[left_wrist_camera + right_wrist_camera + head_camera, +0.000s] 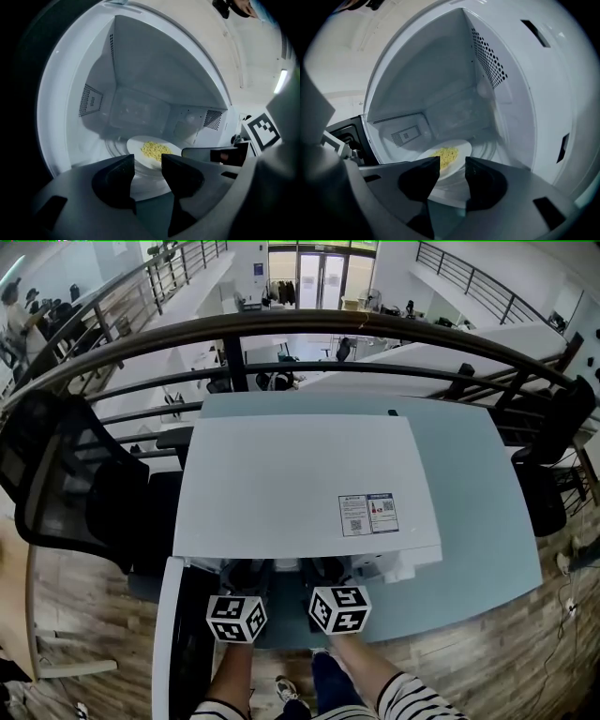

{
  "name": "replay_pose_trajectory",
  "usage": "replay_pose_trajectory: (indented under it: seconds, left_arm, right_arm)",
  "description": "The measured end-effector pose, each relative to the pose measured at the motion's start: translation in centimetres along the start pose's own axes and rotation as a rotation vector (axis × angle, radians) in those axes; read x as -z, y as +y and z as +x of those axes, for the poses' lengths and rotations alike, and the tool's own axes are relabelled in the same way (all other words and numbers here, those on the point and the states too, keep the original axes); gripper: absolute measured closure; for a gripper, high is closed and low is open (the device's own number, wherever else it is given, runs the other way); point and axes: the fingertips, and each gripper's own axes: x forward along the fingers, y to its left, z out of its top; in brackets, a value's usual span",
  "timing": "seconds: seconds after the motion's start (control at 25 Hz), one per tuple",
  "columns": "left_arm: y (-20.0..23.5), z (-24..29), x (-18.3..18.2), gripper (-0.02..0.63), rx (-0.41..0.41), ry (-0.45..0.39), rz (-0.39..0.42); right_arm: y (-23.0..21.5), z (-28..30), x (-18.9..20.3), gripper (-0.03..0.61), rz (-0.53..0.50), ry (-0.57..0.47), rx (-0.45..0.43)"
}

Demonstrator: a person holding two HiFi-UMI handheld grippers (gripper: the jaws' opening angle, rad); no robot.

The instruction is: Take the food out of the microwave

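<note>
A white microwave (300,484) stands with its door (171,638) swung out to the left. Inside, on the glass turntable, sits a white plate (138,160) (461,149) with yellow food (154,150) (446,153) heaped in its middle. My left gripper (147,160) and right gripper (452,163) are side by side at the cavity mouth, both open, pointing in and slightly down. The plate shows through each gap, farther in, with no pad touching it. In the head view only their marker cubes (236,618) (339,608) show clearly below the microwave's front edge.
The microwave rests on a pale blue-green table (478,512). A black mesh chair (70,474) stands to the left, and a dark curved railing (309,324) runs behind. Cavity walls close in on both sides of the plate. Wooden floor lies below.
</note>
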Motion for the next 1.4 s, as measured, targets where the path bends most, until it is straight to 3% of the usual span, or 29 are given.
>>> replay_pose_trajectory:
  seconds: [1.12, 1.4]
  left_arm:
    - [-2.9, -3.4, 1.6, 0.445, 0.054, 0.031, -0.075]
    - [-2.3, -3.7, 1.8, 0.445, 0.052, 0.008, -0.193]
  right_arm:
    - [1.1, -5.0, 1.9, 0.412, 0.083, 0.0, -0.005]
    - [0.1, -5.4, 2.2, 0.413, 0.193, -0.015, 0.004]
